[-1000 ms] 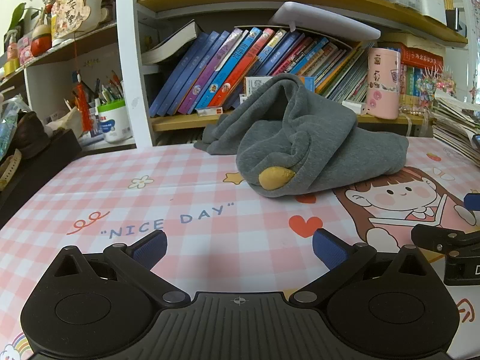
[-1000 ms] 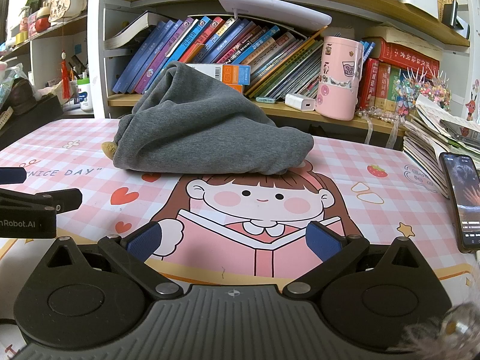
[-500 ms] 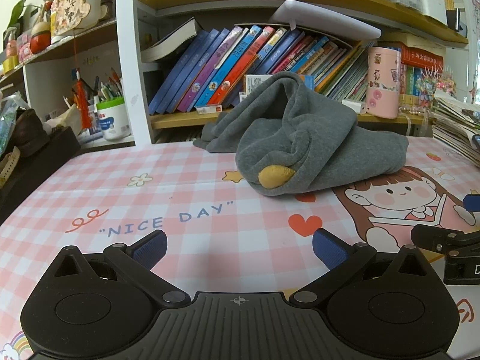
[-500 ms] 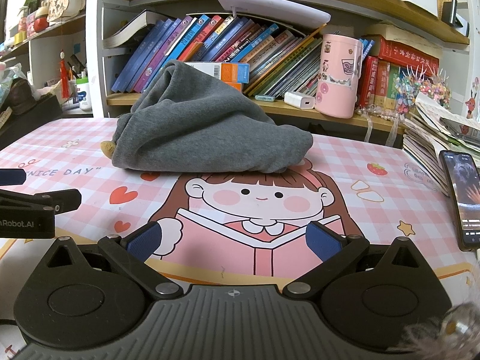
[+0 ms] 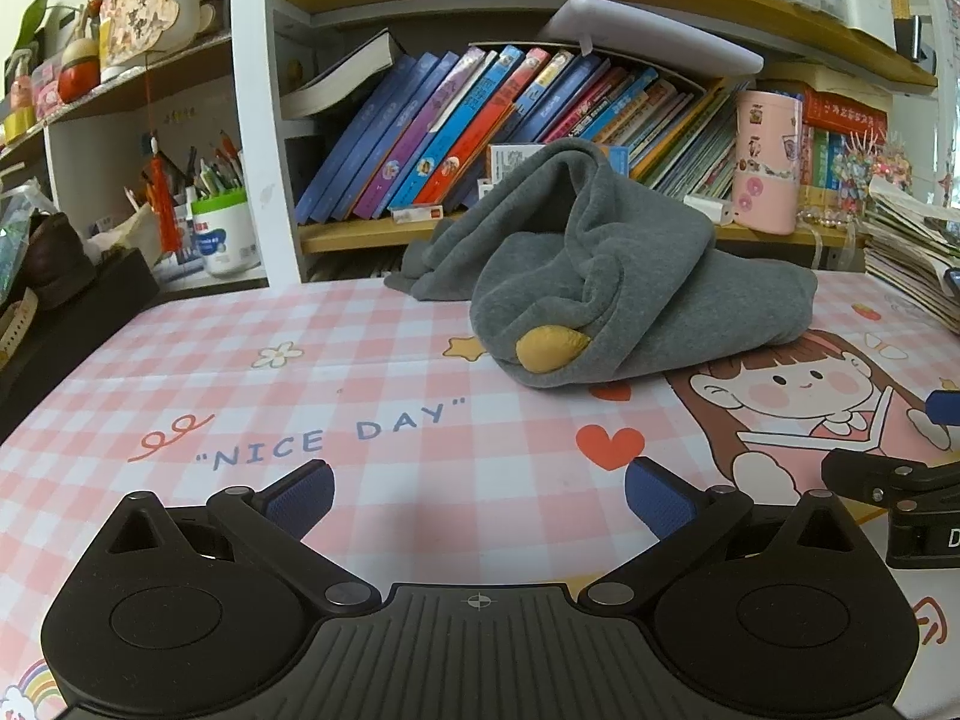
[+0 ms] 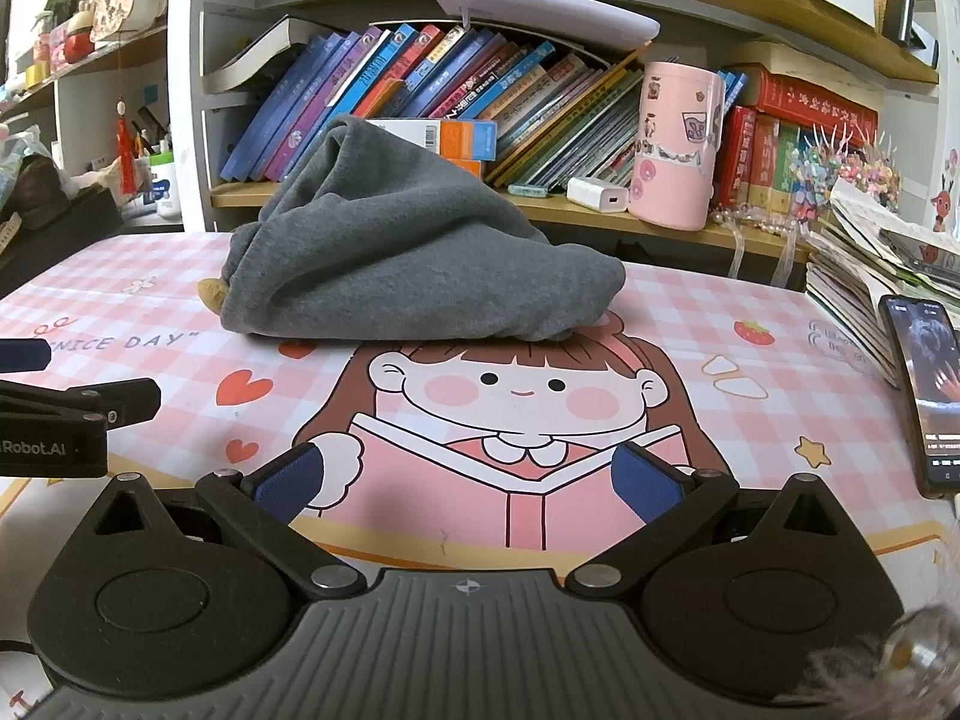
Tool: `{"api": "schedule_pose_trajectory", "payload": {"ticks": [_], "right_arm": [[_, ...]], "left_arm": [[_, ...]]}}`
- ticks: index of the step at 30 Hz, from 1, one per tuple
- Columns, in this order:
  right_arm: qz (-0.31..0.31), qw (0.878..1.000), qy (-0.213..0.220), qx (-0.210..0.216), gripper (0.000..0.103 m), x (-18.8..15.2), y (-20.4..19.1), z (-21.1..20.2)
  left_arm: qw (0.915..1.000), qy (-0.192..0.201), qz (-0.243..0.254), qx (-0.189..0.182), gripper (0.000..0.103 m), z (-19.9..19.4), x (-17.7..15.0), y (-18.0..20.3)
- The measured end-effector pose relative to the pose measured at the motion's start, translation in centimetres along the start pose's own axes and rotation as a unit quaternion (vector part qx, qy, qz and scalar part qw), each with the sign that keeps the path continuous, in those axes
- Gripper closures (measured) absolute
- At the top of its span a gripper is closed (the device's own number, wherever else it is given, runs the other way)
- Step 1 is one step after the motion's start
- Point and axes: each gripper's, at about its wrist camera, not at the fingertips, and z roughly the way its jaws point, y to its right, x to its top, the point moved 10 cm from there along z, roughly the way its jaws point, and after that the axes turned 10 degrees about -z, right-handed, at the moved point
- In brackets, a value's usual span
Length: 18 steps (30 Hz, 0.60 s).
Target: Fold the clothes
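Nothing folded yet. Grey garment sits heaped and crumpled on the table, at 12 o'clock, well ahead. Left gripper and right gripper: fingers spread apart, empty. All folding remains.

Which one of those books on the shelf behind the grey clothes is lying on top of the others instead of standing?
The thick dark-covered book at the row's left end. It rests tilted across the tops of the leaning blue books, pale page edges showing.

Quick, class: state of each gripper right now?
Left gripper: open, holding nothing, short of the grey garment.
Right gripper: open, holding nothing.
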Motion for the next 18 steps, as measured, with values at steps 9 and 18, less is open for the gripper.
{"api": "schedule_pose_trajectory", "payload": {"ticks": [9,18], "right_arm": [[0.004,1.0,-0.009,0.0,0.0,-0.1,0.1,0.3],[-0.029,0.999,0.02,-0.01,0.0,0.2,-1.1,-1.4]], "left_arm": [[0.9999,-0.008,0.01,-0.008,0.0,0.2,-0.2,0.5],[0.9993,0.017,0.032,0.012,0.0,-1.0,-0.1,0.6]]}}
